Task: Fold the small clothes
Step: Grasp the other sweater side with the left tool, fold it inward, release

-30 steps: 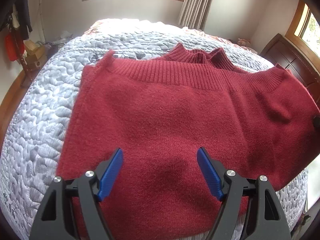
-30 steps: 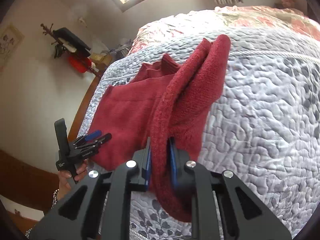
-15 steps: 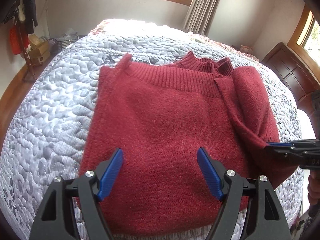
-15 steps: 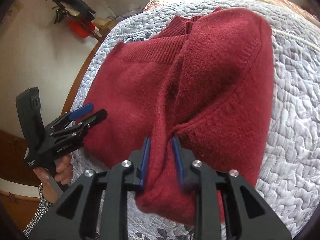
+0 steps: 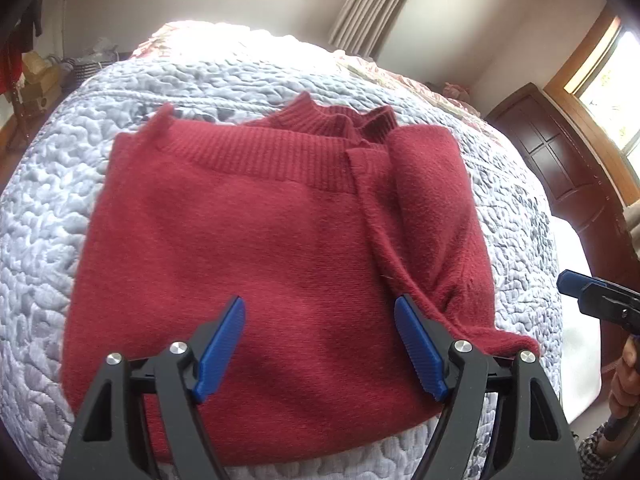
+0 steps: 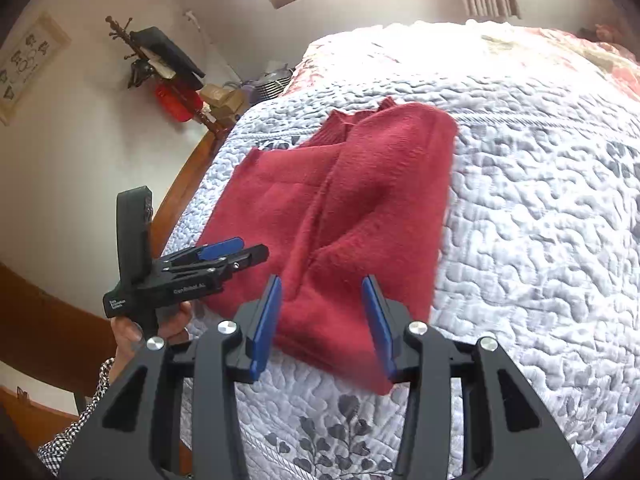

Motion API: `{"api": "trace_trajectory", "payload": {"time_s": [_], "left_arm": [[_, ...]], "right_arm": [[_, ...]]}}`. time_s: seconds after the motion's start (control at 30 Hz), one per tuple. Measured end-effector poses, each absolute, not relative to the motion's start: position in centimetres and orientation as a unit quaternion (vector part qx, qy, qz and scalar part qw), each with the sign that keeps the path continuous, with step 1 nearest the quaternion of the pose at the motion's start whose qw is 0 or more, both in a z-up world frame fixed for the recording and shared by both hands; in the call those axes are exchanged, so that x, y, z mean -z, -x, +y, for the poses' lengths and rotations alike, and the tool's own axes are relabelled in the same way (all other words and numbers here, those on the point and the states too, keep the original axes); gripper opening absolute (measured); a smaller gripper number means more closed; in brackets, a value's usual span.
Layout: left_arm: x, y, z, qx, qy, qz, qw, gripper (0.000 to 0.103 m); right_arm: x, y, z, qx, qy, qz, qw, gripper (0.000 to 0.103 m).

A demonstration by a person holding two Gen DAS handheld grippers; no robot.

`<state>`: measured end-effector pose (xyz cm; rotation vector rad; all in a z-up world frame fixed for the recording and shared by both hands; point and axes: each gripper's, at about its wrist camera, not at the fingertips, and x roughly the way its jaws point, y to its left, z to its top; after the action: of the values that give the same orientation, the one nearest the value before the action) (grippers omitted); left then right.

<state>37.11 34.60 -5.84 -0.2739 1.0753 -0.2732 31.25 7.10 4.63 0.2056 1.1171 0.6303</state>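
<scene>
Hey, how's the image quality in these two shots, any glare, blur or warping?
Left wrist view: the far end of the quilt is blown out by window light, and the fisheye bulges the bed; the red sweater is sharp. Right wrist view: the same washout on the quilt's far side, dark vignette in the corners, and slight smear on the sweater's near edge by the right tongs.
</scene>
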Motion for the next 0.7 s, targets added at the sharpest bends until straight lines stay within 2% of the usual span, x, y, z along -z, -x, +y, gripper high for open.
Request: {"api": "trace_trajectory", "payload": {"time_s": [0.27,0.5,0.67,0.7], "left_arm": [[7.4,-38.8,31.1,0.159,0.163,0.533,0.815,0.077],[7.4,-40.4,28.4,0.172,0.169,0.534,0.81,0.076],[7.7,-41.1,26.5,0.206,0.178,0.543,0.794,0.076],[7.8,-41.2,26.1,0.204,0.174,0.544,0.795,0.073]], "right_arm": [[-0.8,-31.0,1.3,-0.239,-0.096,0.536,0.804,0.042],[4.6,-31.2,-0.4,-0.218,-0.113,0.571,0.783,0.042],[6.3,-31.0,-1.3,-0.218,-0.128,0.577,0.776,0.042],[6.5,-31.1,-1.5,-0.218,-0.13,0.577,0.776,0.042]]}}
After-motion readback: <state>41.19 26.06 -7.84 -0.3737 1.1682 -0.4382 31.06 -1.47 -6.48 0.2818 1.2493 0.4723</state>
